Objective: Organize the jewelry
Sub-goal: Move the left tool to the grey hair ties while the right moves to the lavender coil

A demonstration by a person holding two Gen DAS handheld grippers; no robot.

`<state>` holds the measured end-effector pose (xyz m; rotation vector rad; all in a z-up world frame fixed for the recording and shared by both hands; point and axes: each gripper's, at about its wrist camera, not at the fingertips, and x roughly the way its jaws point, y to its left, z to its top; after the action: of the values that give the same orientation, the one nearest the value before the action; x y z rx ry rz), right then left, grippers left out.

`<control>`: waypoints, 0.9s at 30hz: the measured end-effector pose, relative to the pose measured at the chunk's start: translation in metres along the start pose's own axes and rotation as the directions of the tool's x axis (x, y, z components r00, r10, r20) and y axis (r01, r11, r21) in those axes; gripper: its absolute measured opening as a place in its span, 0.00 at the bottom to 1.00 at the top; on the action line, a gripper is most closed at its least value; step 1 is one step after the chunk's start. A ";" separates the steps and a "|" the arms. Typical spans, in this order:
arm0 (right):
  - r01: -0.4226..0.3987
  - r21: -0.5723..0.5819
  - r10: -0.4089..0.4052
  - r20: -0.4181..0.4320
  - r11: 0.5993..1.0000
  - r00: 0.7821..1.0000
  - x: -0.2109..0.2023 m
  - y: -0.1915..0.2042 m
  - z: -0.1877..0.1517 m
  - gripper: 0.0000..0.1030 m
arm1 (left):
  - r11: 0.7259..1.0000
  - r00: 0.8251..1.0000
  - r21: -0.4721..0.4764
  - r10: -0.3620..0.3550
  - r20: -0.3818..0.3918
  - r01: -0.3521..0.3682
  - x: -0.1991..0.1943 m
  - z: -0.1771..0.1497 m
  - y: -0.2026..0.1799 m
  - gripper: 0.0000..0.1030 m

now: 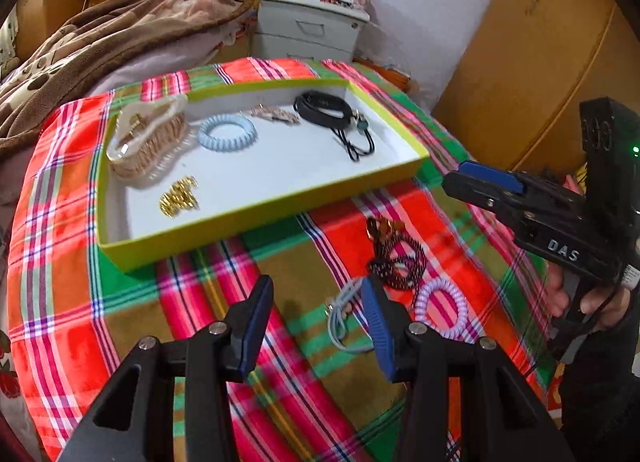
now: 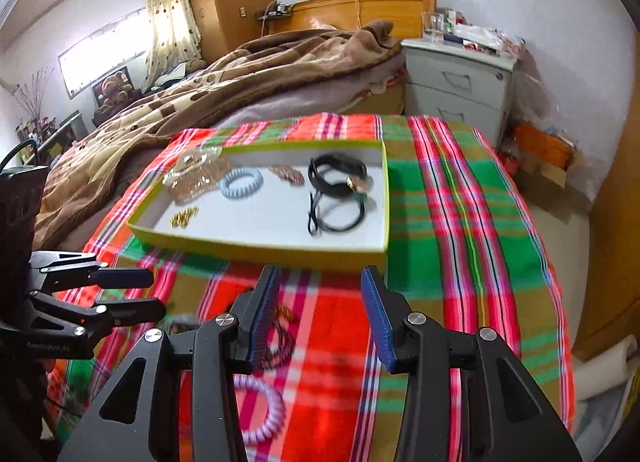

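A shallow yellow-green box (image 1: pixel 280 210) (image 2: pixel 256 252) with a white floor lies on the plaid cloth. It holds a pearl and gold piece (image 1: pixel 148 138), a blue spiral band (image 1: pixel 227 132) (image 2: pixel 241 182), a gold trinket (image 1: pixel 179 196), a pink clip (image 1: pixel 275 114) and black cords (image 1: pixel 326 110) (image 2: pixel 338 176). On the cloth in front lie a dark beaded cord (image 1: pixel 396 258), a lilac spiral band (image 1: pixel 440 308) (image 2: pixel 262 410) and a grey-blue tie (image 1: pixel 340 318). My left gripper (image 1: pixel 318 322) is open and empty, above the cloth beside the tie. My right gripper (image 2: pixel 320 314) is open and empty, near the box's front wall.
The plaid cloth (image 2: pixel 460 222) covers a low surface beside a bed with a brown blanket (image 2: pixel 240 74). A white bedside cabinet (image 2: pixel 456 82) stands behind. A wooden wardrobe (image 1: pixel 532 46) is at the right. The right gripper (image 1: pixel 486 186) also shows at the right of the left wrist view.
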<state>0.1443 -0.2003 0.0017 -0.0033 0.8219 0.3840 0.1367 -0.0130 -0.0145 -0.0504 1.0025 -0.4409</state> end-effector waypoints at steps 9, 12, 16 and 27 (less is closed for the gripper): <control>-0.022 0.020 0.023 -0.042 1.000 0.999 -0.010 -0.005 -0.034 0.42 | 0.999 0.999 0.033 0.018 -0.041 -0.017 0.014 -0.006 -0.012 0.46; -0.036 0.014 0.037 -0.055 0.999 0.998 -0.010 -0.001 -0.042 0.42 | 0.999 0.998 0.033 0.032 -0.048 -0.030 0.016 -0.007 -0.012 0.46; -0.057 0.006 0.057 -0.076 0.998 0.995 -0.009 0.005 -0.051 0.42 | 0.997 0.997 0.056 0.059 -0.057 -0.056 0.020 -0.009 -0.015 0.46; -0.073 -0.019 0.071 -0.105 0.997 0.992 -0.007 0.013 -0.059 0.42 | 0.986 0.989 0.098 0.141 -0.050 -0.136 0.024 -0.008 -0.019 0.36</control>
<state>0.0934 -0.1991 -0.0314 -0.0154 0.9229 0.4644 0.1346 -0.0386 -0.0338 0.1164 1.0325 -0.3633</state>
